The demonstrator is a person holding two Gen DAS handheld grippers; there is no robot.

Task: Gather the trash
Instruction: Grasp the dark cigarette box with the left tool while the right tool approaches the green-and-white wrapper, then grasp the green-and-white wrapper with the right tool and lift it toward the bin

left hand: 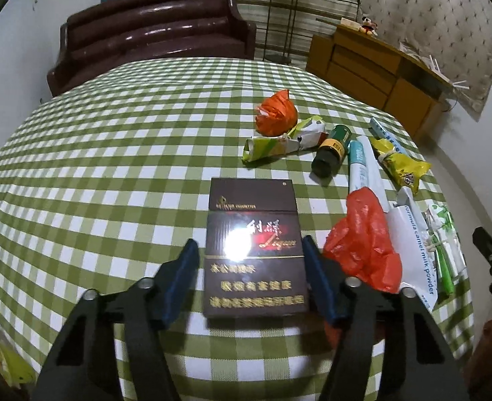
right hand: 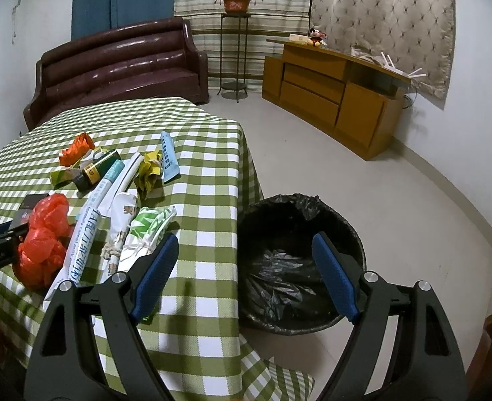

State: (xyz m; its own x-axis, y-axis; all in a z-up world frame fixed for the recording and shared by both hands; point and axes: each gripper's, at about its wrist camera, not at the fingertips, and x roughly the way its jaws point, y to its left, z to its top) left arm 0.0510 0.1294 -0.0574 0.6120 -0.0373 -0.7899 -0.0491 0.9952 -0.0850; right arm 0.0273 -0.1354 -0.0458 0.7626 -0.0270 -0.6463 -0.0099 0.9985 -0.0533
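Blue-padded left claw (left hand: 249, 267) set astride the dark brown cigarette pack (left hand: 254, 250), one pad against each long edge; seemingly pinching the pack, though firm contact cannot be told for sure. Pack lying flat on the green-checked desk (left hand: 112, 167), near its front edge. Just beside the right pad, touching or nearly so, a crumpled red plastic bag (left hand: 366, 237), with a white milk-powder sachet (left hand: 413, 244) past it. Farther out, an orange wad (left hand: 276, 113), a yellow-green wrapper (left hand: 279, 143), a dark bottle (left hand: 329, 153) lying on its side, a white tube (left hand: 366, 163) and a yellow wrapper (left hand: 399, 163).

Right claw (right hand: 242, 274) standing wide with nothing between the pads, hovering over the desk corner, one pad above the cloth, the other above the black-lined bin (right hand: 299, 260) on the floor just beside the desk.

Risks from here, as judgement only: glossy pack gripped low on its sides, so likely to slip or pivot once lifted; red bag snagged by the right pad and dragged along or off the desk; thin box crushed if squeezed hard. Bin sitting below the far corner, so a long carry across the litter, with a chance of knocking the bottle into a roll or dropping the pack short of the rim.
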